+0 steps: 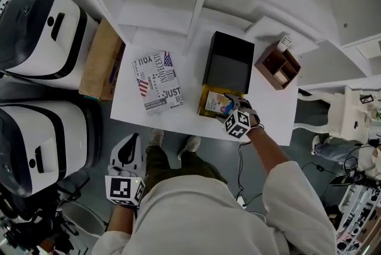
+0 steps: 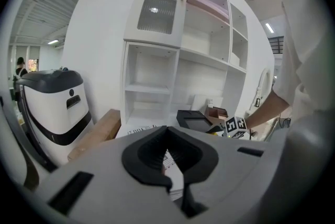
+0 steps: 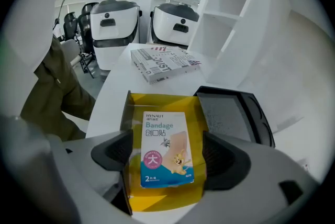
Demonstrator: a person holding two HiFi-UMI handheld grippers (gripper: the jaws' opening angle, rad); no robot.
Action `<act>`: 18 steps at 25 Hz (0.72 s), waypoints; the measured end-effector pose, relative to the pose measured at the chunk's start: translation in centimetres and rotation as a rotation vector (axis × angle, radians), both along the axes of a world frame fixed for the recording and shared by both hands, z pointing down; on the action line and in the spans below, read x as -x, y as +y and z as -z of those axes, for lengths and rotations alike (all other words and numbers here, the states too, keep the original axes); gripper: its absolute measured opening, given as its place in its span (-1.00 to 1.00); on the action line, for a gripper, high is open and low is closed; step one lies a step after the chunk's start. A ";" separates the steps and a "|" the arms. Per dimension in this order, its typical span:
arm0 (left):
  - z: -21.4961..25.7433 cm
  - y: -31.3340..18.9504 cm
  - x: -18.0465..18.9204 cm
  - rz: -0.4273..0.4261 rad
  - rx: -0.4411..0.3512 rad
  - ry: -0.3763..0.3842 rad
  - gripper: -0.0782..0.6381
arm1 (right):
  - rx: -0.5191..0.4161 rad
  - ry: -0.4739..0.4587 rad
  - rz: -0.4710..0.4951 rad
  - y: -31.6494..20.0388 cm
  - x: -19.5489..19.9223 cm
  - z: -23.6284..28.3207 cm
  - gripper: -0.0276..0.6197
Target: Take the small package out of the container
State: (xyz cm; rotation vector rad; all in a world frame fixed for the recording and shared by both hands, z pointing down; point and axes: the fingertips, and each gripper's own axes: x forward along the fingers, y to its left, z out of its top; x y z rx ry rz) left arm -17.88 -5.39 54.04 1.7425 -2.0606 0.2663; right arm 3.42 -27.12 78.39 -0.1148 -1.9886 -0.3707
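White-and-black rounded shells mark two machines at the left, the upper machine (image 1: 36,27) and the lower machine (image 1: 41,140), both cut off by the frame edge. One flat cardboard box (image 1: 101,60) sits between the upper machine and the white table (image 1: 268,111). Our left gripper (image 1: 128,152) hangs off the table's near side, its black pads pressed together on nothing.

On the table we count one printed carton (image 1: 158,82), one matte black box (image 1: 229,63), one glossy yellow container (image 1: 204,93) and one brown wooden organiser (image 1: 278,67). The single small package (image 3: 163,147), a flat bandage packet, lies inside the container. Our right gripper (image 3: 165,152) has its pads spread, one on either side of the container; we cannot tell whether they touch it.
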 end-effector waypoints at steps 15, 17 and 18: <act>-1.2 2.0 1.8 0.092 0.040 0.014 -0.76 | 0.081 0.177 0.087 -0.2 0.3 -4.6 0.42; -1.4 2.0 1.9 0.096 0.040 0.016 -0.76 | 0.096 0.189 0.089 -0.2 0.3 -4.8 0.42; -1.5 2.1 1.9 0.099 0.042 0.018 -0.76 | 0.103 0.195 0.089 -0.2 0.3 -4.9 0.42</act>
